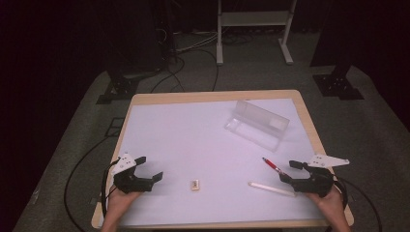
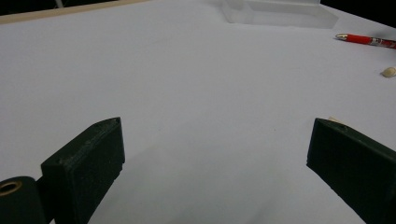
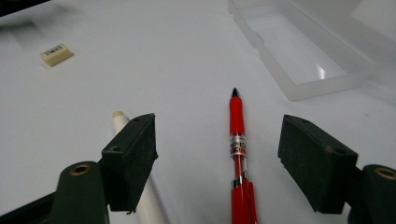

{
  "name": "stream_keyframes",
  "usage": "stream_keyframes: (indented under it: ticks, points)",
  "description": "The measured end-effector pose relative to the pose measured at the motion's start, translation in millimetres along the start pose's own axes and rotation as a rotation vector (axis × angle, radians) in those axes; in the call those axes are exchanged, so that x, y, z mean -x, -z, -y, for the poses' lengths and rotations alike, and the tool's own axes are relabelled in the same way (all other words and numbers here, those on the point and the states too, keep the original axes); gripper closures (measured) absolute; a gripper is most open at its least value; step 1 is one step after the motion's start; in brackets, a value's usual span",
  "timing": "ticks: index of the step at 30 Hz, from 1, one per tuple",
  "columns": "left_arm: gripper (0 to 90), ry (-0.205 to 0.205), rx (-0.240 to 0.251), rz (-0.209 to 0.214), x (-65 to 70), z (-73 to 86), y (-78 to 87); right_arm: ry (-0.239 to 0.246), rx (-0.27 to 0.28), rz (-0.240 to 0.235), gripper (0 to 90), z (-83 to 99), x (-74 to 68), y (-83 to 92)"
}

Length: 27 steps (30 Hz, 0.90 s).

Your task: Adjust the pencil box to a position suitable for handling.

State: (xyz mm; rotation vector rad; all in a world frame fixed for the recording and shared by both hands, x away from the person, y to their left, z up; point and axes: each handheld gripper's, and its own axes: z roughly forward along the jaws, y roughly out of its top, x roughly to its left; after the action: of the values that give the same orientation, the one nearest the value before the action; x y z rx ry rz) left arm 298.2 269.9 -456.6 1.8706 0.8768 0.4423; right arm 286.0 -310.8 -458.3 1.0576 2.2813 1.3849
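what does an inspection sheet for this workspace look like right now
surface: white sheet over a wooden table
job's things: red pen lying between the right gripper's jaws, untouched; white pencil beside it
clutter: small eraser; open clear plastic case
grippers: left gripper open, empty; right gripper open
cables: black cables trail off both grippers
surroundings: grey carpet, white stand legs behind the table

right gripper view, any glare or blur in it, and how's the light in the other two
Right gripper view: a bright glint on the clear case; red pen sharp near its tip, softer by the jaws. Left gripper view: even light, soft shadow under the open jaws, far pen blurred. High view: table bright, room around it dark.
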Motion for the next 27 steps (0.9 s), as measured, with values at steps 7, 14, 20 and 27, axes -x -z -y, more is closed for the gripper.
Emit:
stream_keyframes:
  ticks: [7,14,20,27]
  points:
    - [3.6,0.007,0.005,0.002,-0.9,0.0,1.9,0.004,-0.021,-0.02,23.7,-10.0,-0.8,-6.3]
    - [3.6,0.012,0.011,-0.001,-1.8,0.3,4.2,0.035,-0.074,-0.038,23.3,-26.6,1.1,-20.8]
    - [3.6,0.01,0.009,0.005,-1.3,0.4,3.8,0.056,-0.085,-0.043,23.0,-39.4,1.5,-26.1]
    - [3.6,0.018,0.016,0.002,-2.1,0.3,5.8,0.08,-0.094,-0.039,22.2,-58.1,3.7,-31.3]
